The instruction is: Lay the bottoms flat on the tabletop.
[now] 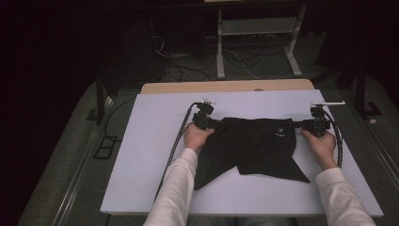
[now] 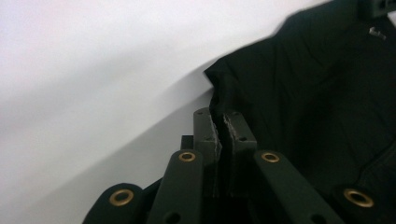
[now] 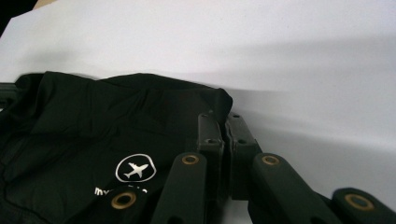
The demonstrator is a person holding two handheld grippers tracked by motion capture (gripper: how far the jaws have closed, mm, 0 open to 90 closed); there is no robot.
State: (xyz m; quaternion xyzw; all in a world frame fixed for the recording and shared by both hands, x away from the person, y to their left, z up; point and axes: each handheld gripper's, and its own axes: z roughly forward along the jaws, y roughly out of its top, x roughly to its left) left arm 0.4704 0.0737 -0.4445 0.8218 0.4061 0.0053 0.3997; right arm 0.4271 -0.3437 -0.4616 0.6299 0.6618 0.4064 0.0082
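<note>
Two grippers pinch one black garment [image 1: 254, 143] at opposite ends of its far edge, and it lies spread across the middle of the white table [image 1: 155, 122], its lower part trailing toward the person in two uneven flaps.

It looks like thin, soft fabric, light and limp: it should sag and fold wherever it is not held, and it will not hold a shape on its own. The smooth weave may slip a little between flat pads, so the best hold is likely a thicker hem or a corner where the cloth doubles up, rather than a single layer in the middle. A small white plane logo [image 3: 135, 169] is printed near the right end, a handy mark for telling front from back.

In the left gripper view, the left gripper [image 2: 219, 133] has its jaws pressed nearly together on a ridge of the cloth's corner, the edge standing up between the pads. No earlier picture is at hand to compare.

In the right gripper view, the right gripper [image 3: 223, 128] also has its jaws pressed together, right at the garment's corner where the black edge meets them; it appears to nip that corner, though the fabric between the pads is hard to make out. From the high view, the cloth runs fairly taut between both hands.
</note>
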